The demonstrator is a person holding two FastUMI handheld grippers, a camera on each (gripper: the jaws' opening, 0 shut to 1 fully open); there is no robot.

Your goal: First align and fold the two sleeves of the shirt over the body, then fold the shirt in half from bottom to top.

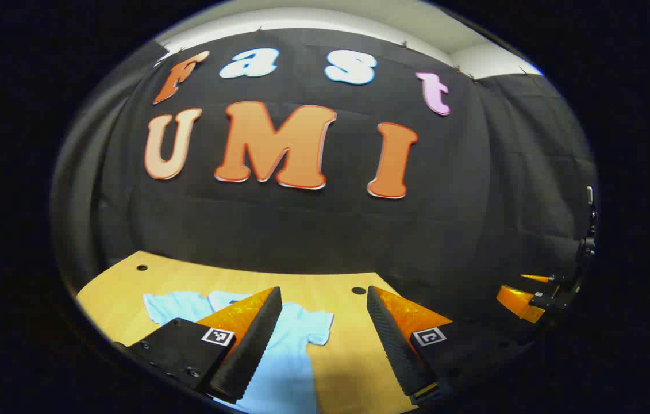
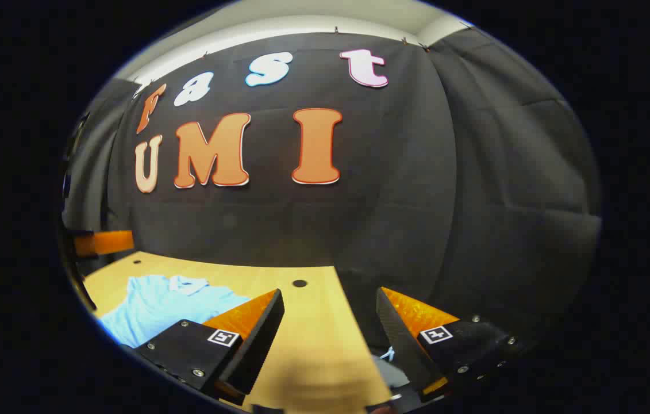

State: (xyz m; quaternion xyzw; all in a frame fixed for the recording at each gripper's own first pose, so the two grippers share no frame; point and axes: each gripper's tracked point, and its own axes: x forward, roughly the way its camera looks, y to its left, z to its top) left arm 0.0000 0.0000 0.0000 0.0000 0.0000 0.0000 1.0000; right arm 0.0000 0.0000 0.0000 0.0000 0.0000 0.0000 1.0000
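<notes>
Light blue shirt (image 1: 279,351) lies flat on the bench (image 1: 342,299); left claw (image 1: 325,339) and right claw (image 2: 330,339) hover, fingers apart, apparently touching nothing.

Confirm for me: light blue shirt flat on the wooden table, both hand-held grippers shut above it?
Not shut. In the left gripper view the left hand-held gripper is open; in the right gripper view the right hand-held gripper is too. The shirt does lie on the table.
</notes>
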